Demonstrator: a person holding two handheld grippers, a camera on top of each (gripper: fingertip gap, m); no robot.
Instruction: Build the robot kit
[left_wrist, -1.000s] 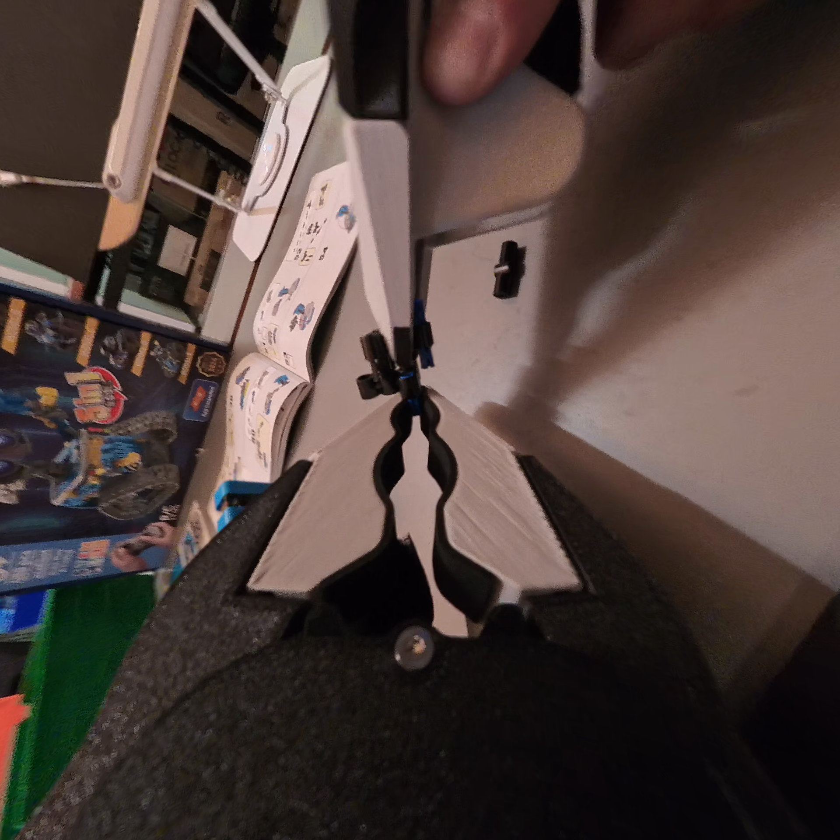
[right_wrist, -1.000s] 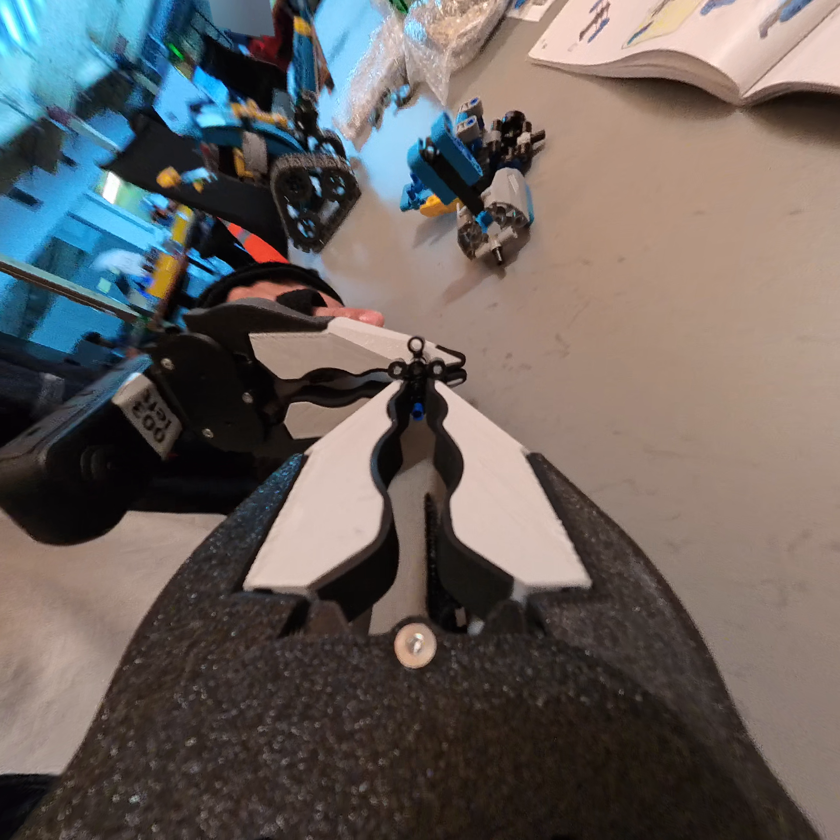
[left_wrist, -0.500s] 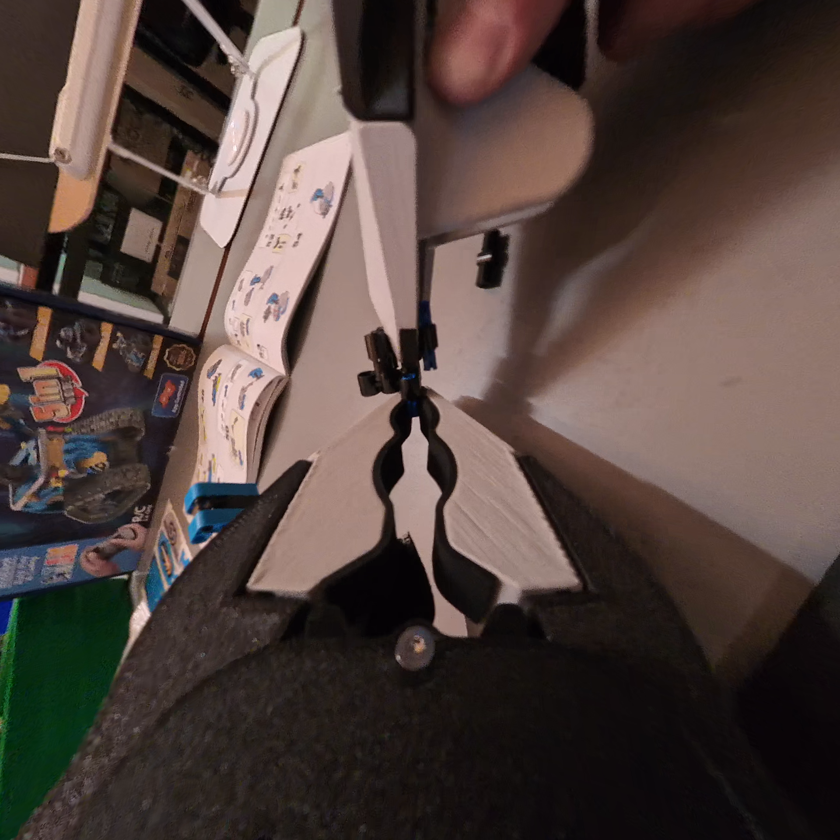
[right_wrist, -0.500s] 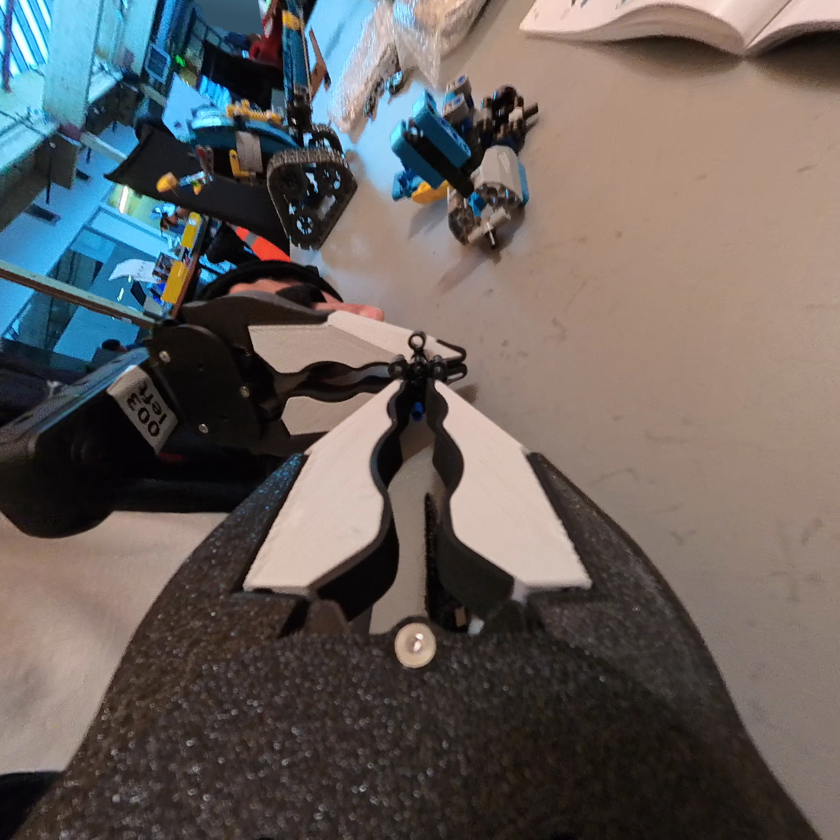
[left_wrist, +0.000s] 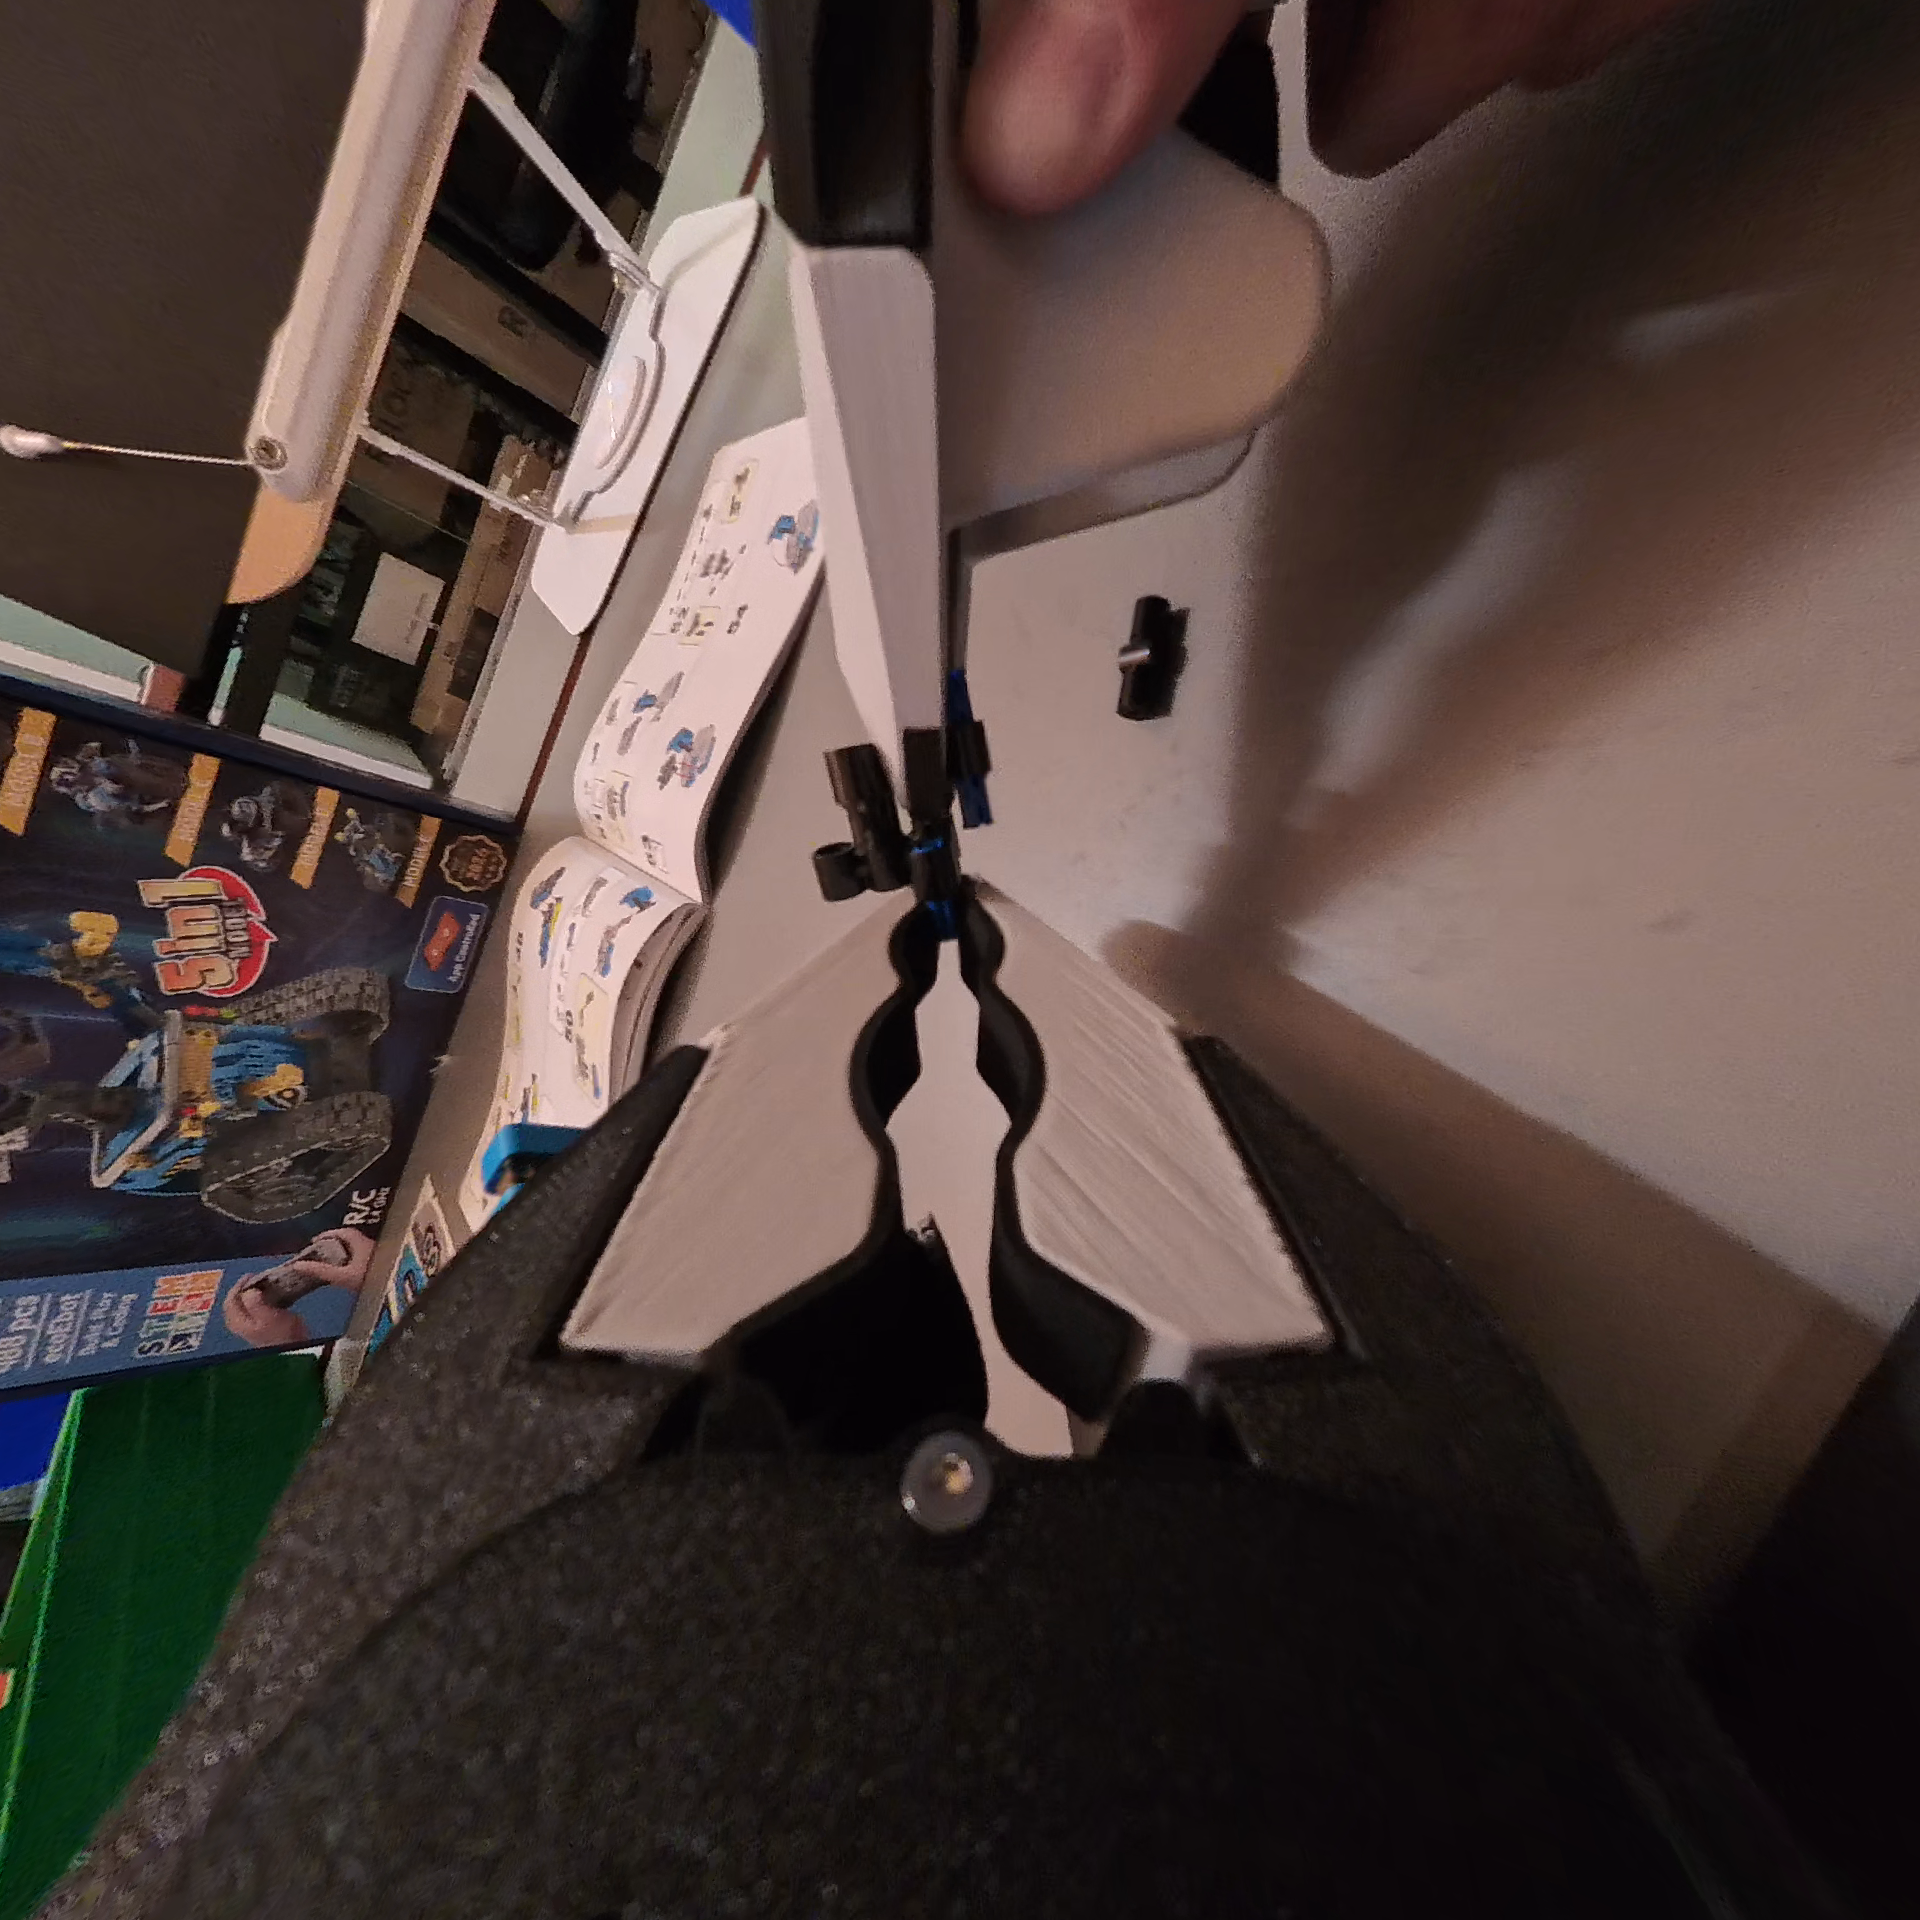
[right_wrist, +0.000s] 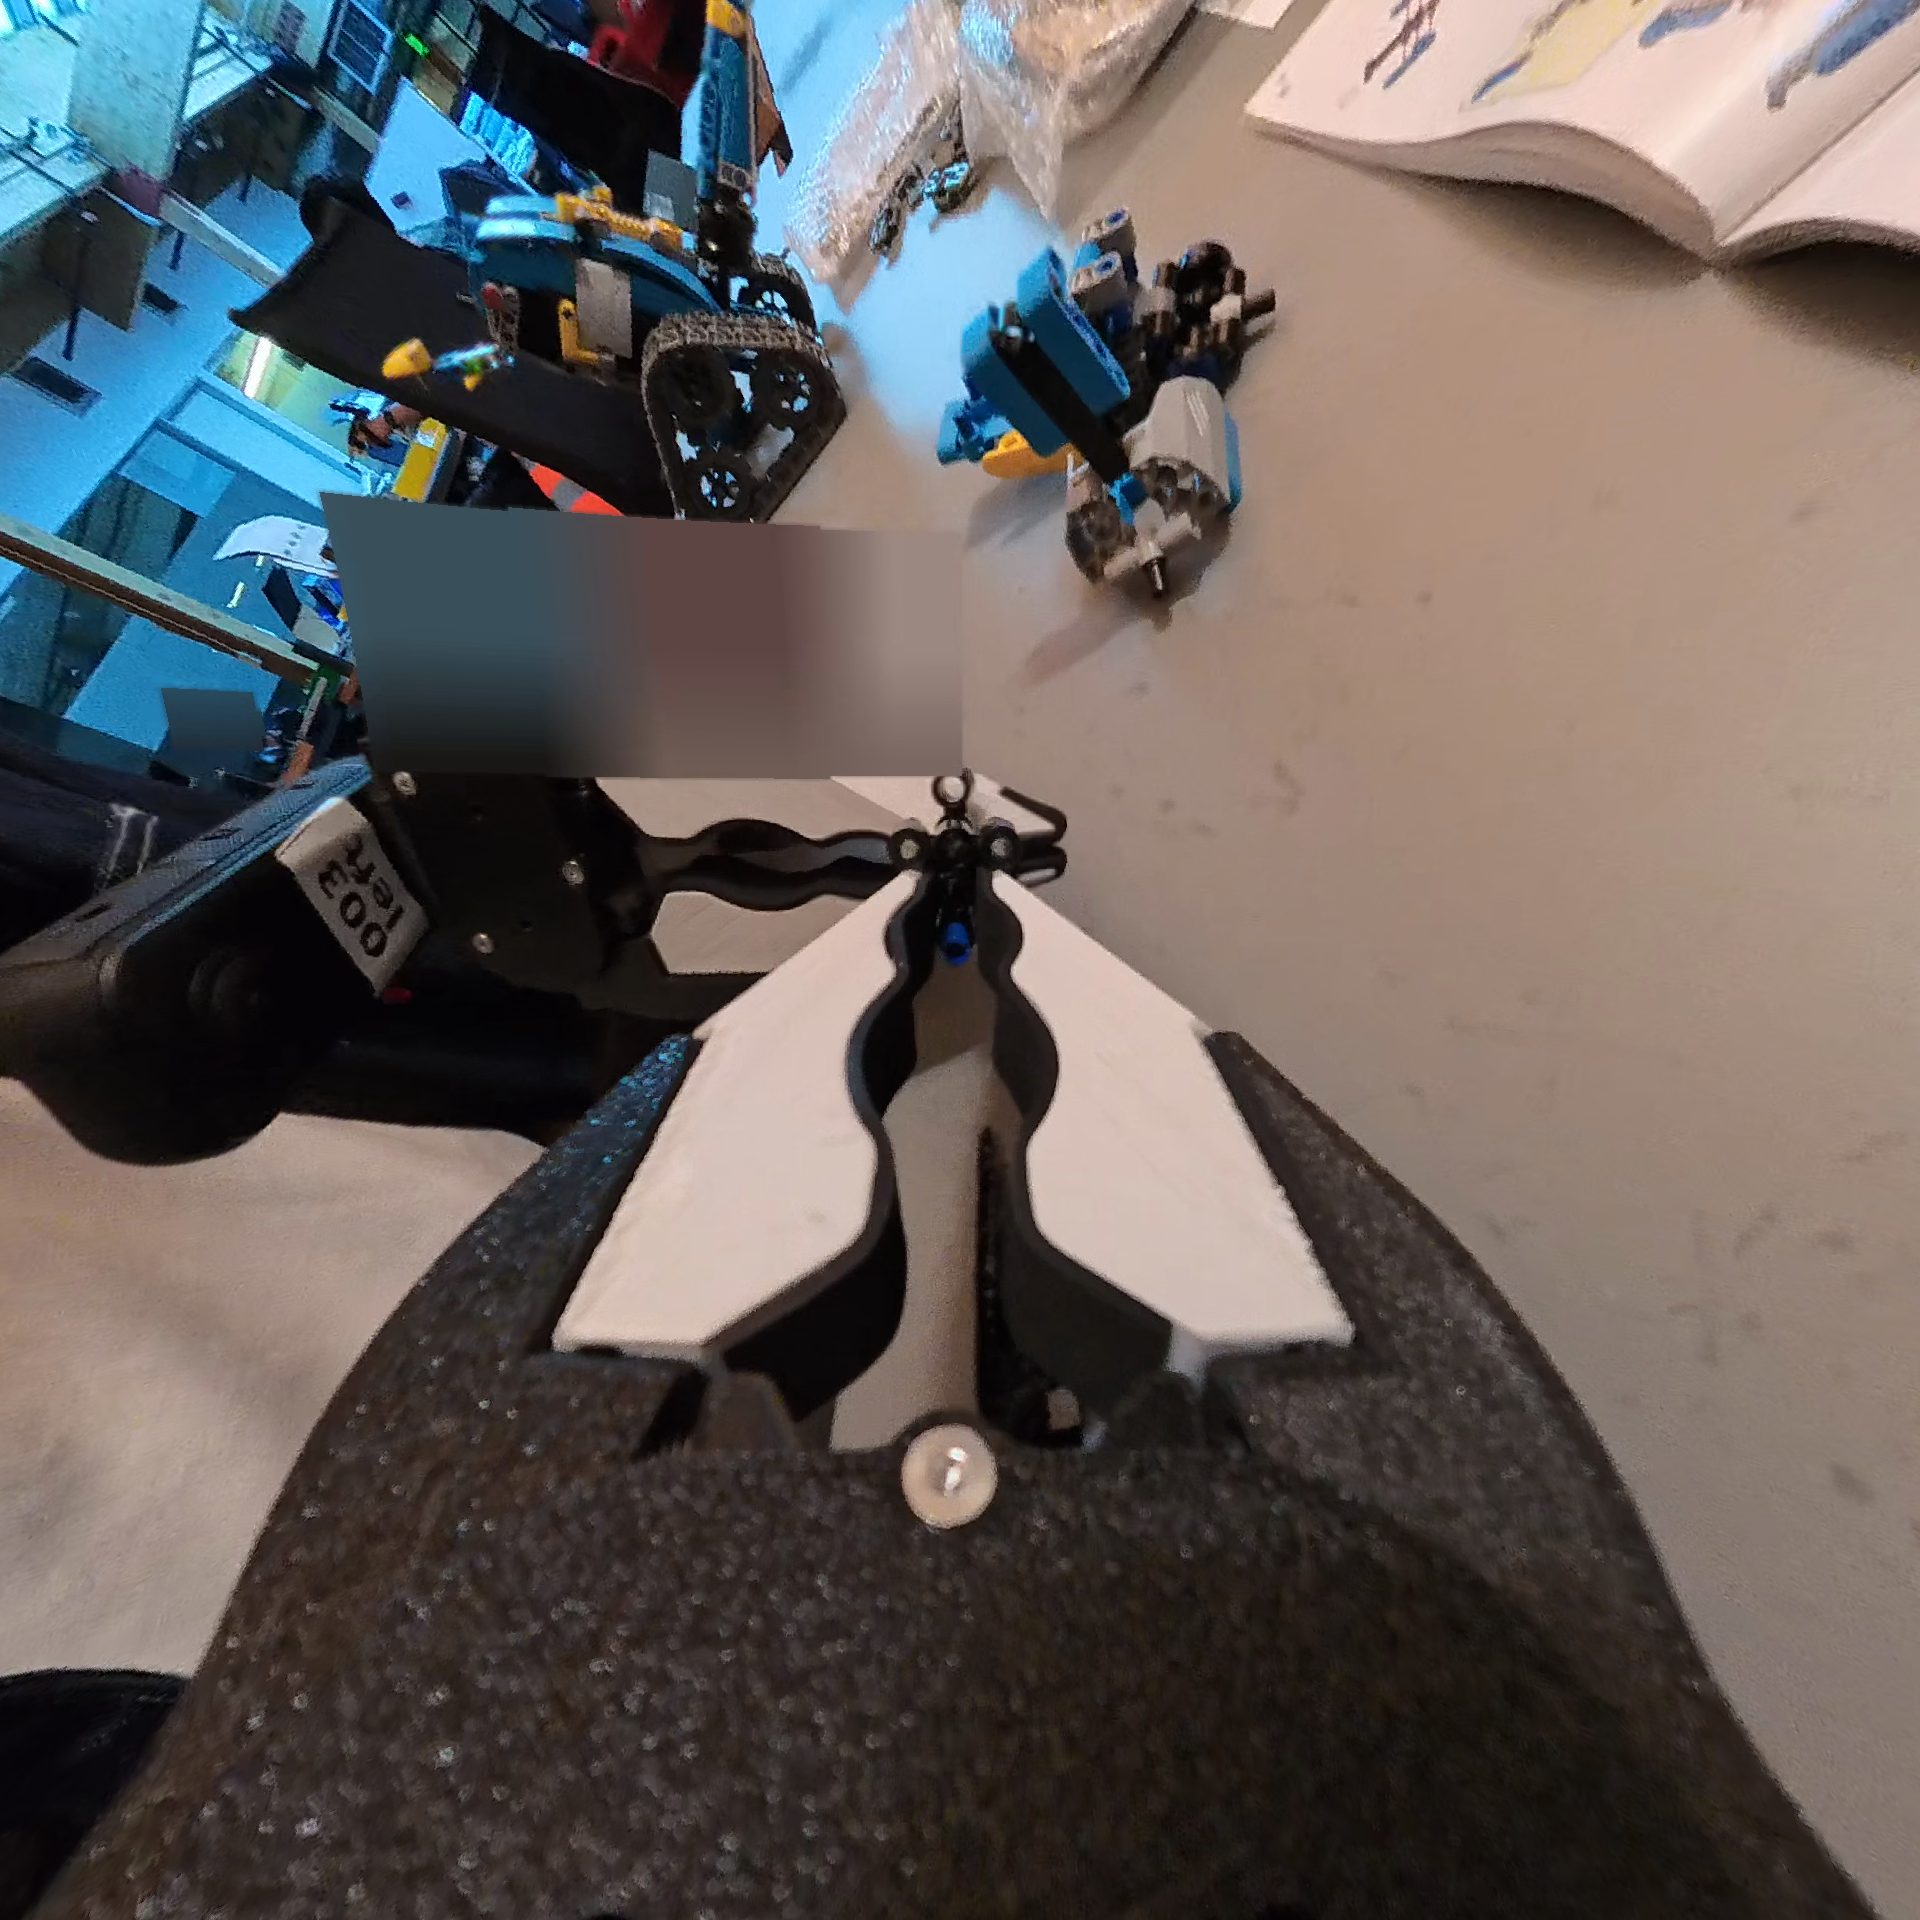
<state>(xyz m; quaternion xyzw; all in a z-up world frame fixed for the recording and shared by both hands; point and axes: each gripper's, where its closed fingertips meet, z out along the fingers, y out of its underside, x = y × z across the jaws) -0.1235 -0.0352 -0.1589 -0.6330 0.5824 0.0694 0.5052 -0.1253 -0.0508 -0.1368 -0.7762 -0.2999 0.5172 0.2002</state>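
Both grippers meet tip to tip above a grey table and pinch one small assembly of black connector pieces with blue pins (left_wrist: 902, 805). My left gripper (left_wrist: 938, 906) is shut on its blue pin end. My right gripper (right_wrist: 953, 883) is shut on the same small assembly (right_wrist: 956, 847), with a blue pin (right_wrist: 953, 932) showing between its fingers. In the left wrist view the right gripper comes down from above (left_wrist: 883, 499), held by a hand. In the right wrist view the left gripper reaches in from the left (right_wrist: 790, 852).
A loose black connector (left_wrist: 1148, 657) lies on the table (left_wrist: 1507, 790). An open instruction booklet (left_wrist: 675, 748), a toy box (left_wrist: 208, 997) and a white stand (left_wrist: 644, 395) sit left. A blue and grey part-built model (right_wrist: 1101, 384), a tracked vehicle model (right_wrist: 665, 343) and plastic bags (right_wrist: 997, 94) lie ahead. Only a small space, under 4 cm, lies between the two pairs of fingers.
Both grippers stay shut on the small assembly. The pair has shifted and turned slightly, so the background booklet, box and models move in the views.
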